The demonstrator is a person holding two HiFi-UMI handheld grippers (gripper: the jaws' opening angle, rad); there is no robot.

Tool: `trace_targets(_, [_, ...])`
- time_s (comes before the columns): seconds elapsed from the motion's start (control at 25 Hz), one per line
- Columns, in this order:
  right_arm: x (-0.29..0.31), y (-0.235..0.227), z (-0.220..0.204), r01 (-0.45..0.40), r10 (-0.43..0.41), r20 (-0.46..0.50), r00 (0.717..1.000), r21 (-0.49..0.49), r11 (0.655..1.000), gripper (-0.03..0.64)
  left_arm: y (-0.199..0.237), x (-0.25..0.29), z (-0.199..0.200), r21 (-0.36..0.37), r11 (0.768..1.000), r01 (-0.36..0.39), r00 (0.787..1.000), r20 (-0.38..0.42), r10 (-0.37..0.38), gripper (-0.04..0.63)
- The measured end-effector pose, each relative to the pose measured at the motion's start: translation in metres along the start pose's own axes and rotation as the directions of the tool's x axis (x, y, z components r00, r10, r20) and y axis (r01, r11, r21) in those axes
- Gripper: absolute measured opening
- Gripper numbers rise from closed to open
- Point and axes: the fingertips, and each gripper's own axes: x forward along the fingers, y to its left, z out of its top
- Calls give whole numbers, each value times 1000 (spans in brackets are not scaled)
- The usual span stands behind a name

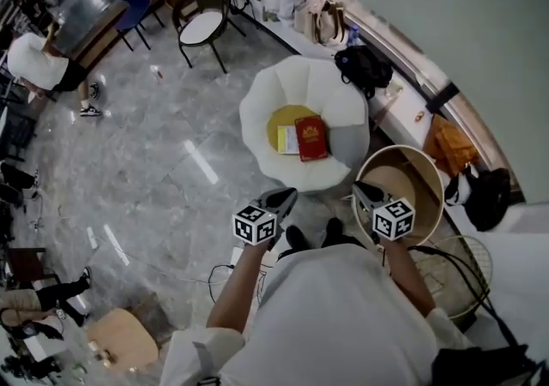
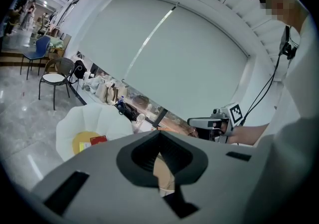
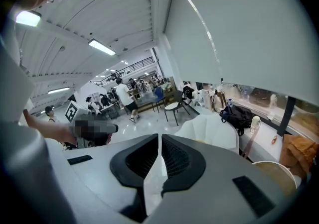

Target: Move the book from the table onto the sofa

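book [image 1: 311,137] lies on yellow cushion [image 1: 283,118] in white sofa [image 1: 256,114] | pale item [image 1: 288,141] beside it, possibly paper | left gripper [image 1: 281,199] clenched, empty | right gripper [image 1: 366,194] clenched, empty

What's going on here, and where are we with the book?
A person holds a gripper in each hand. The red book already lies on the yellow cushion in the white sofa. The left gripper and right gripper are both empty with jaws shut, short of the sofa, near the round table.
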Motion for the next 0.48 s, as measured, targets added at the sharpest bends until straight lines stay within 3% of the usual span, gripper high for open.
trace_targets(0.48, [-17,-30,28,-22,22,21,1000,-6,1000,46,-22,27,17,-2,999,-33,999,37,33,2])
